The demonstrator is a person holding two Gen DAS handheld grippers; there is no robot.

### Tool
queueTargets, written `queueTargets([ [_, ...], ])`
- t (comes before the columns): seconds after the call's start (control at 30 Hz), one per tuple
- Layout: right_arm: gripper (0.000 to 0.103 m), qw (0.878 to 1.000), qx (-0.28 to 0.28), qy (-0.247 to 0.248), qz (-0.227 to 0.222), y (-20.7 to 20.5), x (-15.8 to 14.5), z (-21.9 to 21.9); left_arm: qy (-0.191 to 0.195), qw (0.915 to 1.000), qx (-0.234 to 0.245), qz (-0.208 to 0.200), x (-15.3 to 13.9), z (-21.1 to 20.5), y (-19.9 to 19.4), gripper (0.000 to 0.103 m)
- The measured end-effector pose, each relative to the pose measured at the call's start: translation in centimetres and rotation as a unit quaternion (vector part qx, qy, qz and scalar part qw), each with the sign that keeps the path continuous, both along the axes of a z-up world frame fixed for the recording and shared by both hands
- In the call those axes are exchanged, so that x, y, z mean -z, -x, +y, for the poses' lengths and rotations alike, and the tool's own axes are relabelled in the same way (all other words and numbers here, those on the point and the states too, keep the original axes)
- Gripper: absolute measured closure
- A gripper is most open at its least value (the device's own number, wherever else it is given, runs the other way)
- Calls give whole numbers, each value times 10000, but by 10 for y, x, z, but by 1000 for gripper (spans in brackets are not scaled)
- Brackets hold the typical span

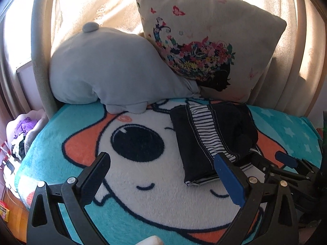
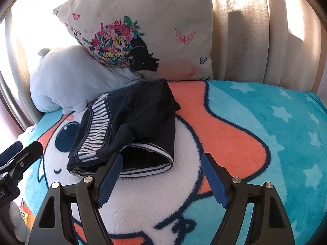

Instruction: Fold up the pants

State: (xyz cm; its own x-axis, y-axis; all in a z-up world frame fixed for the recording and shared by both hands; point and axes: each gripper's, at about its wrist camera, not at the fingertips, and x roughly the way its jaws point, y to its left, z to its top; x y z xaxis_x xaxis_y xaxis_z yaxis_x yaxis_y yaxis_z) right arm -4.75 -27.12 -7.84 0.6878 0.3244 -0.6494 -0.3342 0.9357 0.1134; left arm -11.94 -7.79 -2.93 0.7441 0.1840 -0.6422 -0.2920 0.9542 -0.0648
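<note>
Dark navy pants [image 1: 196,143] with a white-and-navy striped side panel lie folded into a small bundle on a cartoon fleece blanket [image 1: 143,183]; they also show in the right wrist view [image 2: 130,126]. My left gripper [image 1: 161,163] is open and empty, its right finger just in front of the bundle's near edge. My right gripper [image 2: 163,163] is open and empty, its left finger at the bundle's open near edge. The right gripper shows at the right in the left wrist view [image 1: 267,159].
A grey plush pillow [image 1: 106,71] and a beige cushion with a flower print [image 1: 204,40] lean against the padded backrest behind the pants. A white basket with clothes [image 1: 22,134] stands left of the seat. The left gripper's tip shows at the left in the right wrist view [image 2: 20,151].
</note>
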Motion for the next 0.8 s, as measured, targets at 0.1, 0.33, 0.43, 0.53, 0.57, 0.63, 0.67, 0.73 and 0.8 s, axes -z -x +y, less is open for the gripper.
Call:
queueTargets([
  [0.1, 20, 10000, 19, 63, 29, -2, 2, 1, -20, 10000, 42, 28, 2, -1, -2, 2],
  [0.33, 20, 9999, -41, 146, 82, -4, 4, 8, -40, 9999, 100, 5, 4, -3, -4, 2],
  [0.43, 20, 9998, -80, 189, 86, -4, 4, 11, 18, 9999, 135, 47, 6, -1, -6, 2],
  [0.53, 20, 9997, -82, 226, 101, -6, 5, 12, 100, 9998, 152, 79, 8, 2, -7, 2],
  [0.57, 19, 9996, -74, 232, 110, -6, 5, 12, 130, 9998, 154, 91, 9, 3, -8, 2],
  [0.63, 19, 9996, -65, 233, 113, -7, 5, 12, 197, 9995, 190, 129, 11, 5, -9, 2],
  [0.67, 19, 9996, -60, 245, 102, -6, 5, 12, 225, 9994, 209, 156, 13, 5, -9, 2],
  [0.73, 19, 9995, -84, 298, 77, -7, 5, 14, 252, 9992, 221, 195, 16, 6, -10, 2],
  [0.8, 19, 9993, -112, 345, 59, -6, 5, 17, 289, 9991, 225, 230, 19, 8, -11, 2],
])
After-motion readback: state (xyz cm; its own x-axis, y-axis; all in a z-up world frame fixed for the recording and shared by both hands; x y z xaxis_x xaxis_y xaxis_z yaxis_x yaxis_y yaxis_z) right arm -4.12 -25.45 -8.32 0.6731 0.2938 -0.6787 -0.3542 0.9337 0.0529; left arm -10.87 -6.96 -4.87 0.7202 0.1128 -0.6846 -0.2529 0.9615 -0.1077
